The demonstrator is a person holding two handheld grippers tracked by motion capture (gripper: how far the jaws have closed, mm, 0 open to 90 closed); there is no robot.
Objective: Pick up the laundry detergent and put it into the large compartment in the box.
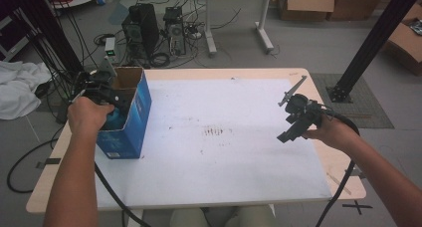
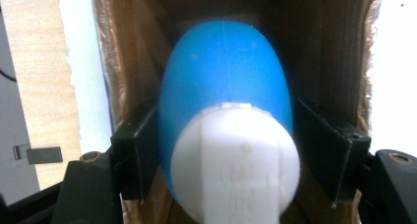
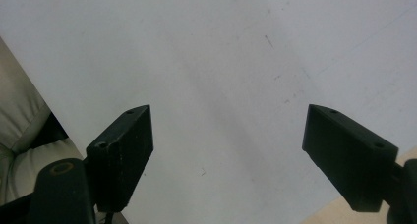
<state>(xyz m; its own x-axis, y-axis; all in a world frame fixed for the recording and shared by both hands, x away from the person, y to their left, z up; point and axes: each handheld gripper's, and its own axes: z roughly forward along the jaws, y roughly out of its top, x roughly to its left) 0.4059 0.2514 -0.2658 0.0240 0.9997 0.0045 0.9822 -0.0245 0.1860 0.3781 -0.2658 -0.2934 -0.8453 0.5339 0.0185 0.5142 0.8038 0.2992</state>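
Note:
A blue egg-shaped thing [image 2: 223, 71] with a white ribbed end [image 2: 236, 160] lies inside an open blue cardboard box [image 1: 130, 118] at the table's left edge. My left gripper [image 2: 226, 130] reaches into the box from its left side [image 1: 113, 101]. Its jaws stand on either side of the blue thing, close to it but not squeezing it. My right gripper [image 1: 291, 130] hovers over the right part of the white table top [image 1: 219, 102]. In the right gripper view its jaws [image 3: 231, 135] are wide apart with nothing between them.
The box's brown inner walls [image 2: 128, 47] close in on both sides of the left jaws. A small patch of brown marks [image 1: 216, 132] is at the table's middle. Computer towers [image 1: 142, 30], cables and cardboard boxes [image 1: 306, 3] stand on the floor beyond the table.

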